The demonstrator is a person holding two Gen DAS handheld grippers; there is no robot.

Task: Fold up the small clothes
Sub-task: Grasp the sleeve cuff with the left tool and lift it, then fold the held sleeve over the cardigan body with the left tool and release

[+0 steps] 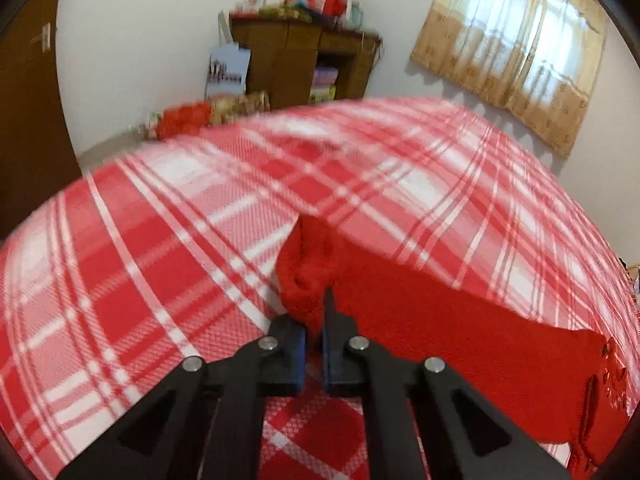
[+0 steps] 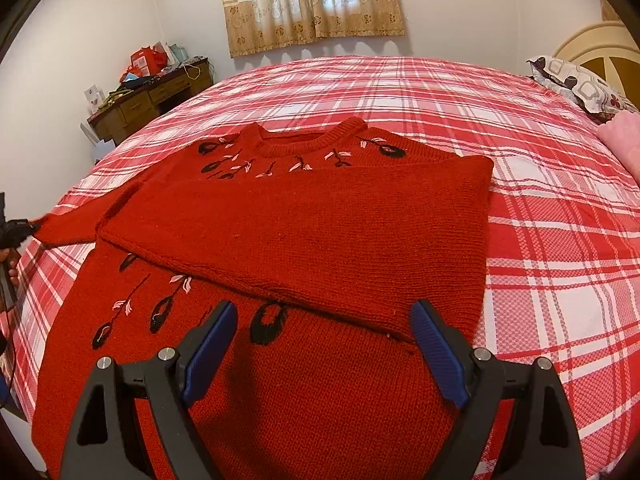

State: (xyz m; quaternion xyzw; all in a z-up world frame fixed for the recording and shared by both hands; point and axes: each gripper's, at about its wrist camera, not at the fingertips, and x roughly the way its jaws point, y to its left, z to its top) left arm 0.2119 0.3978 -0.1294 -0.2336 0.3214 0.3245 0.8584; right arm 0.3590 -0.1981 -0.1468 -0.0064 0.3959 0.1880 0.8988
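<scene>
A red knit sweater [image 2: 304,232] with black and pink embroidery lies flat on the red plaid bed, its right sleeve folded across the chest. My left gripper [image 1: 316,320] is shut on the cuff of the other sleeve [image 1: 304,276], holding it a little above the bed; it shows at the far left of the right wrist view [image 2: 16,232]. The sweater body [image 1: 460,320] stretches to the right in the left wrist view. My right gripper [image 2: 320,344] is open and empty, hovering over the sweater's lower front.
The plaid bedspread [image 2: 540,208] covers the whole bed. A patterned pillow [image 2: 580,84] and pink cloth [image 2: 624,136] lie at the head. A wooden desk [image 2: 152,100] with clutter and a curtained window [image 2: 312,0] stand beyond the bed.
</scene>
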